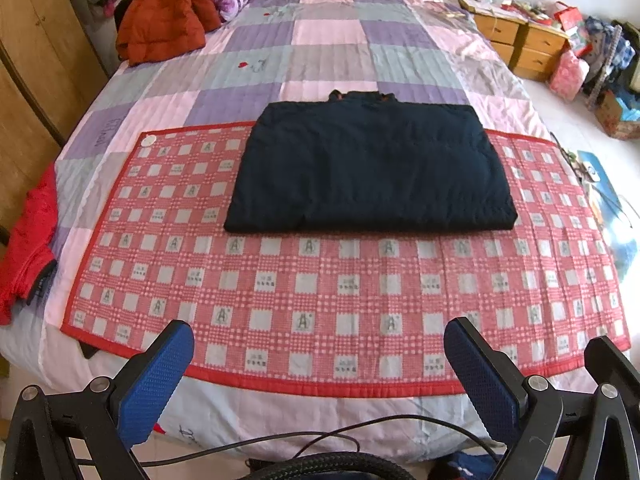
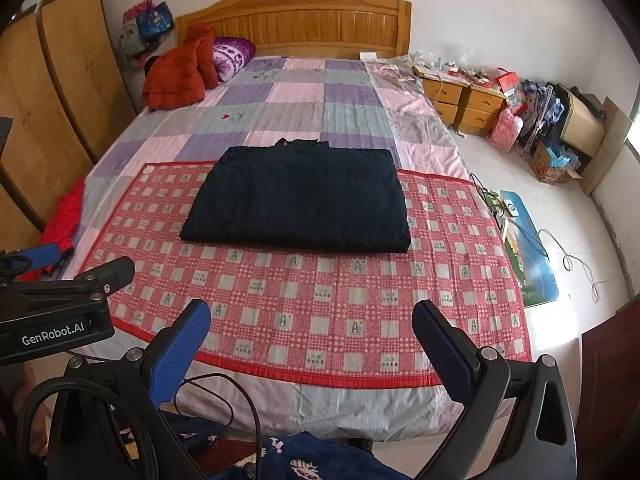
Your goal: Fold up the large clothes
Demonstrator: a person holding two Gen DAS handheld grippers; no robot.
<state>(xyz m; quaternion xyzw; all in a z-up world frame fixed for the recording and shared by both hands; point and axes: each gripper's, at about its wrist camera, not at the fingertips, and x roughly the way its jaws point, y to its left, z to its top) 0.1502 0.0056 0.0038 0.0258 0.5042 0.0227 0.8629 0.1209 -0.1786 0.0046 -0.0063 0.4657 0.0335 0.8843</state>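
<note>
- The bed (image 2: 344,92) fills the room's middle, its patchwork quilt of pink, purple and grey squares running up to a wooden headboard (image 2: 294,16).
- A red checked mat (image 1: 320,280) lies across the near half of the bed, reaching almost from one side edge to the other.
- The dark navy garment (image 1: 370,168) sits folded into a neat rectangle — its near part on the mat's far edge, its collar end lying over onto the quilt. Nothing touches it.
- An orange-red puffer jacket (image 2: 180,70) is heaped at the far left corner, against a purple pillow (image 2: 232,56).
- A red cloth (image 1: 28,240) hangs over the bed's left edge.
- The left gripper (image 1: 320,360) hovers at the foot of the bed, blue pads spread wide, grasping nothing.
- The right gripper (image 2: 312,340) is held beside it — likewise released and empty, well apart from the garment.
</note>
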